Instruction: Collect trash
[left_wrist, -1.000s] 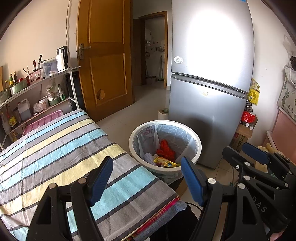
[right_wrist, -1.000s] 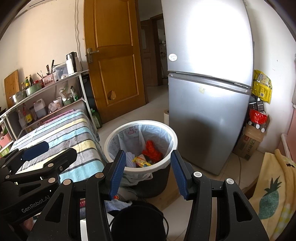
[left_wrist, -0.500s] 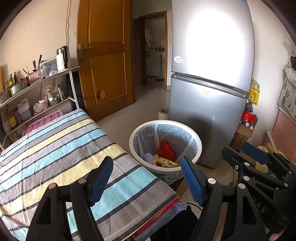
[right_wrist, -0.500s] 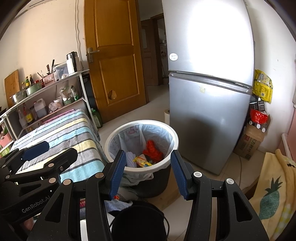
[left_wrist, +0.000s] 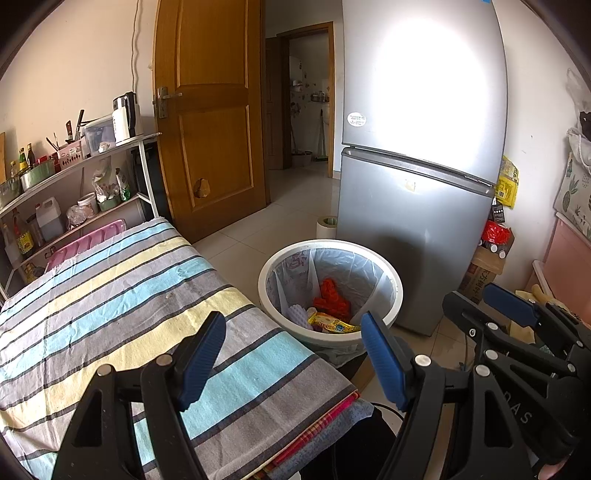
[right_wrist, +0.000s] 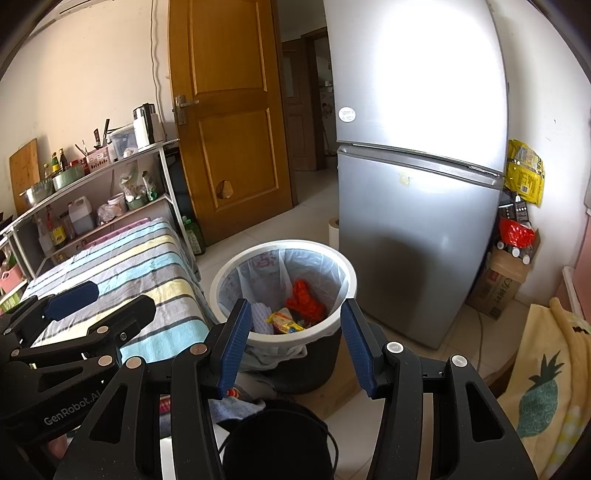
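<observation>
A round bin with a white rim (left_wrist: 397, 286) and a clear liner stands on the floor beside the table's end; it also shows in the right wrist view (right_wrist: 221, 280). Inside lie a red wrapper (left_wrist: 332, 297), a yellow snack packet (left_wrist: 330, 324) and a pale sponge-like piece (left_wrist: 297, 315). My left gripper (left_wrist: 293, 356) is open and empty above the table's near corner. My right gripper (right_wrist: 293, 341) is open and empty, held just in front of the bin. Each gripper shows at the edge of the other's view.
A table with a striped cloth (left_wrist: 110, 302) fills the left. A silver fridge (left_wrist: 421, 184) stands right behind the bin. A shelf rack with bottles and a kettle (left_wrist: 74, 177) lines the left wall. A wooden door (left_wrist: 210, 122) and cardboard boxes (right_wrist: 502, 280) are further off.
</observation>
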